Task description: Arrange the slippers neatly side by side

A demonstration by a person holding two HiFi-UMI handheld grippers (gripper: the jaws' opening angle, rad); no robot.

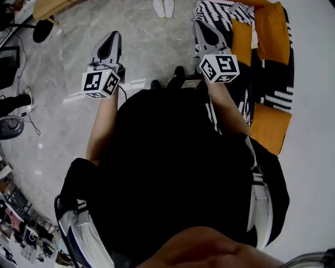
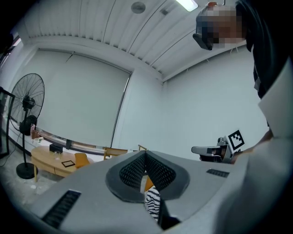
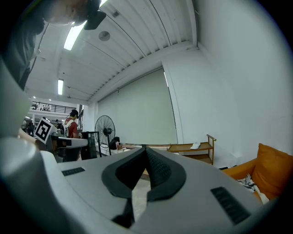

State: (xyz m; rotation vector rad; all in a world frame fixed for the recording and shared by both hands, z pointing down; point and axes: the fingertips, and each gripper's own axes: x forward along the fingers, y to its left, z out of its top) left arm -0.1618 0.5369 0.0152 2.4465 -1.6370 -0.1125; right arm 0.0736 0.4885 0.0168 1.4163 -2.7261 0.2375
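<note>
Both grippers are held out over the grey floor, one at each side of the upper half of the head view. The left gripper has its jaws pressed together with nothing between them. Its own view shows the meshed pads meeting at the tip. The right gripper is likewise closed and empty, its pads touching at the front.

The slippers, a white pair, lie at the top centre of the head view. They are side by side on the floor and touching, well apart from both grippers.

At the upper right of that view lie orange cushions with a black-and-white throw among them. The right gripper's tip shows just beside the throw's edge.

The one thing that holds anything is a wooden shelf, right of centre in the right gripper view, against the white wall. On its top board lies a single small white thing, perhaps a shoe; it is too small to tell. A standing fan is to the left of the shelf.
</note>
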